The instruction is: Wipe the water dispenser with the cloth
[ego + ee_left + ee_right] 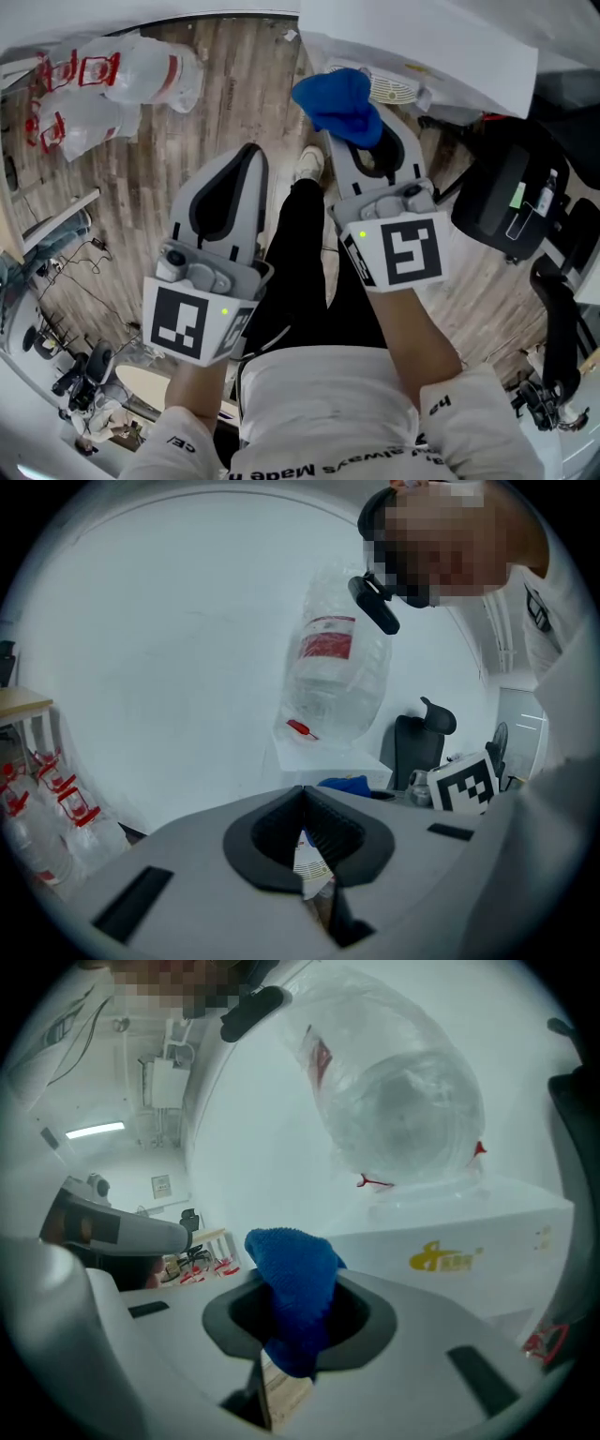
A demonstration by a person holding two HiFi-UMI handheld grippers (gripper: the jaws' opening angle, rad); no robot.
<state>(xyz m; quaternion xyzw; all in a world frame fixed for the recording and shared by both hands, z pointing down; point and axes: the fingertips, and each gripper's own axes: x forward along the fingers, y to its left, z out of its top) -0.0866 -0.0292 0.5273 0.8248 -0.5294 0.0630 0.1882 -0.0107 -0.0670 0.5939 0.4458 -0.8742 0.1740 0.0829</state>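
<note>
1. Wooden floor [234, 75] fills the head view beneath me, and a plain white wall stands behind in both gripper views.
2. Writing first: the white water dispenser [469, 1241] carries one yellow logo [446, 1258] on its front, too small for me to read. The red label on the clear bottle [394, 1101] seated on top of it is just as illegible.
3. On the shirt hem at the bottom of the head view I can make out "Made" and "always", printed upside down from where I look.
4. Counts: one blue cloth [292, 1283]; one bottle on the dispenser; at least two clear jugs [112, 84] with red labels lying on the floor at upper left; one black office chair [506, 202] off to the right.
5. Two grippers are in view, each with one square-marker cube.
6. My right gripper [364, 141] has its fingers clenched on the cloth, which bunches up out of the tips just beside the dispenser; I cannot tell whether it touches.
7. My left gripper [247, 155] has its fingers pressed together with nothing between them, held over the floor, apart from the dispenser.
</note>
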